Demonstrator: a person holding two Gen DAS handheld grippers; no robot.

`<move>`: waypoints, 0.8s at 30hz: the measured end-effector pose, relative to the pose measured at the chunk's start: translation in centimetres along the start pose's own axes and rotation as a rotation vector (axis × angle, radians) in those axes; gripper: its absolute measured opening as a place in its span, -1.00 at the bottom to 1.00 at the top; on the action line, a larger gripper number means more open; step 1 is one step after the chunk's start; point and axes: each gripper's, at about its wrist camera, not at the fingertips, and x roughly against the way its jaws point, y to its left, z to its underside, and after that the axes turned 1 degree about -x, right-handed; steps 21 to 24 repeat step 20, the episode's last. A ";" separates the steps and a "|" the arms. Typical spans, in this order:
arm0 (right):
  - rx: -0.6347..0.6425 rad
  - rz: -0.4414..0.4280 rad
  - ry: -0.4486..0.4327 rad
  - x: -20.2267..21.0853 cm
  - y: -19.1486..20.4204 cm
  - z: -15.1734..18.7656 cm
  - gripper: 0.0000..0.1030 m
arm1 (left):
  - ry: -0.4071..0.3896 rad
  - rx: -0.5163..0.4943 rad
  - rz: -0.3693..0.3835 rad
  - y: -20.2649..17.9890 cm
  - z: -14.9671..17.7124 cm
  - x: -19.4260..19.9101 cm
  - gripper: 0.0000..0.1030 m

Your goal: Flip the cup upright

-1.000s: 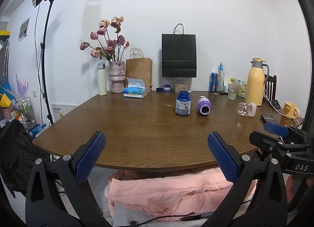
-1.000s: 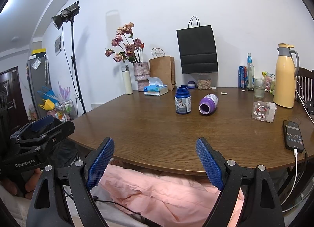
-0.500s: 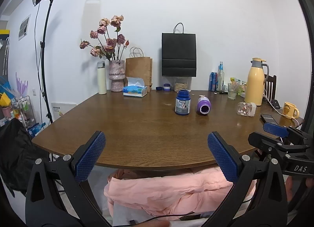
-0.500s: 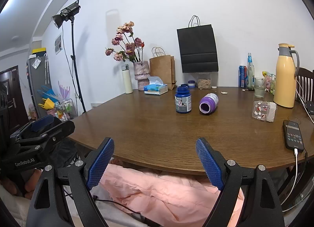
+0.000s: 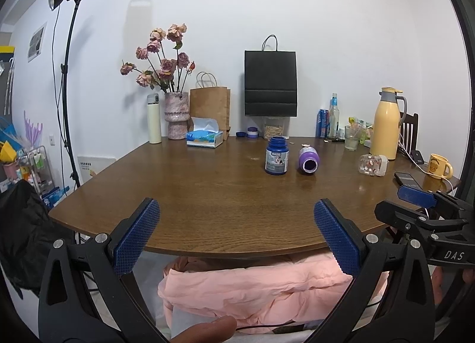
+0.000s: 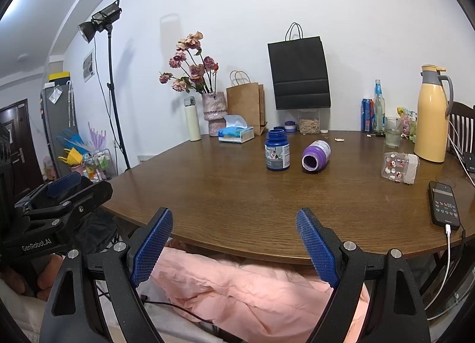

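Both your left claw (image 5: 237,233) and right claw (image 6: 234,242) are spread wide and empty near the desk (image 6: 237,194) edge, and the purple cup (image 6: 316,155) lies on its side beside the blue bottle (image 6: 277,150), so it could roll or bump that bottle

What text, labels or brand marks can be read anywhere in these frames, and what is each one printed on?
"DAS": on the right gripper body, seen from the left wrist view.
"GenRobot.AI": on the left gripper body, seen from the right wrist view.
Blue bottle label: too small to read.
Phone screen and wall notice: blurred, unreadable.
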 end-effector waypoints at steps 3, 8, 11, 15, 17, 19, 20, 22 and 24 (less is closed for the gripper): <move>0.002 -0.002 0.001 0.0 0.0 0.0 0.73 | -0.001 0.000 -0.002 0.0 0.0 0.0 1.00; -0.001 0.000 0.003 0.0 0.0 0.1 0.73 | -0.002 0.000 -0.001 0.0 0.0 0.0 1.00; 0.000 -0.001 0.005 0.0 0.0 0.1 0.73 | -0.002 0.000 -0.001 0.0 0.0 0.0 1.00; 0.000 -0.001 0.004 -0.1 -0.1 0.1 0.73 | -0.002 0.001 -0.004 0.1 -0.1 0.0 1.00; 0.000 -0.002 0.005 -0.1 0.0 0.1 0.73 | -0.002 0.000 -0.003 0.1 -0.1 0.0 1.00; -0.001 -0.002 0.007 0.0 0.0 0.1 0.73 | -0.001 0.002 -0.004 0.1 -0.1 0.1 1.00; 0.000 -0.003 0.008 -0.2 -0.1 0.1 0.73 | -0.001 0.004 0.006 0.1 -0.1 0.0 1.00; 0.000 -0.003 0.008 -0.2 -0.1 0.1 0.73 | -0.001 0.004 0.006 0.1 -0.1 0.0 1.00; 0.000 -0.003 0.008 -0.2 -0.1 0.1 0.73 | -0.001 0.004 0.006 0.1 -0.1 0.0 1.00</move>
